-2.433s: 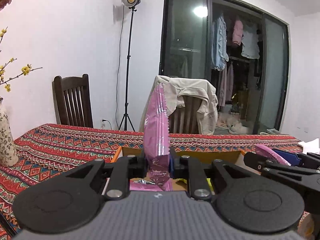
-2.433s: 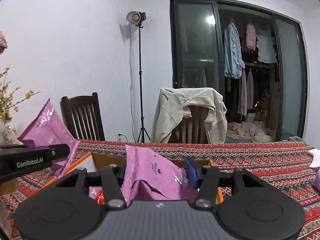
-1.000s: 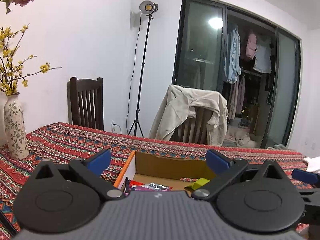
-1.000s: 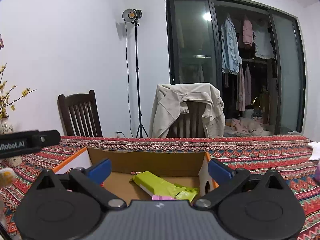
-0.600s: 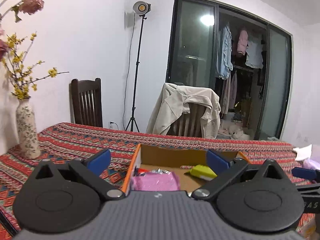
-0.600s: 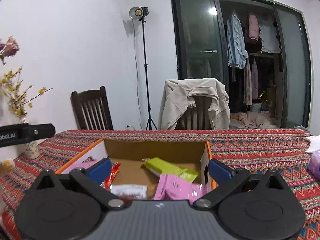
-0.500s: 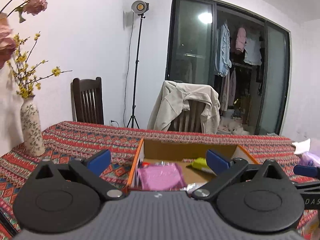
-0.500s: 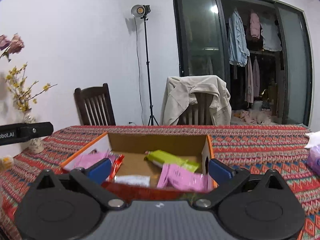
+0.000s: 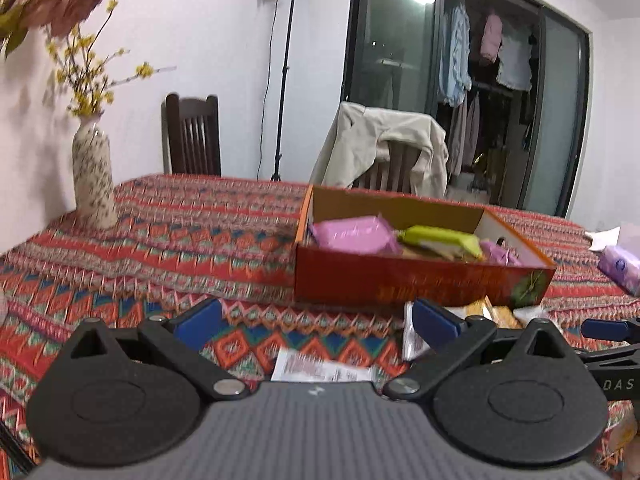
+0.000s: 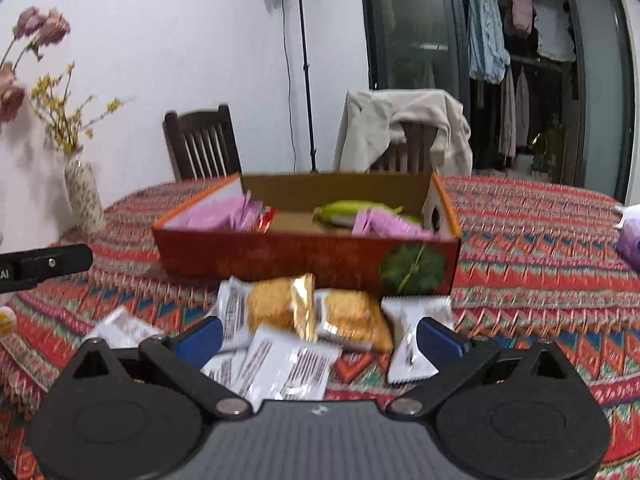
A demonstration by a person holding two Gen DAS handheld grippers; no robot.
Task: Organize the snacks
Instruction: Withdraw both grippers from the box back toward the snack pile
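Note:
A red cardboard box stands on the patterned tablecloth and holds pink snack packs and a green pack. Several loose snack packs lie in front of it: gold-and-white biscuit packs and white packs. My left gripper is open and empty, low over the cloth before the box. My right gripper is open and empty, just above the loose packs.
A patterned vase with flowers stands at the table's left. A purple tissue pack lies at the right. Two chairs, one draped with a jacket, stand behind the table.
Both grippers let go of their pink packs into the box, opened, then pulled back and down. The box now sits farther ahead and the loose packs have come into view.

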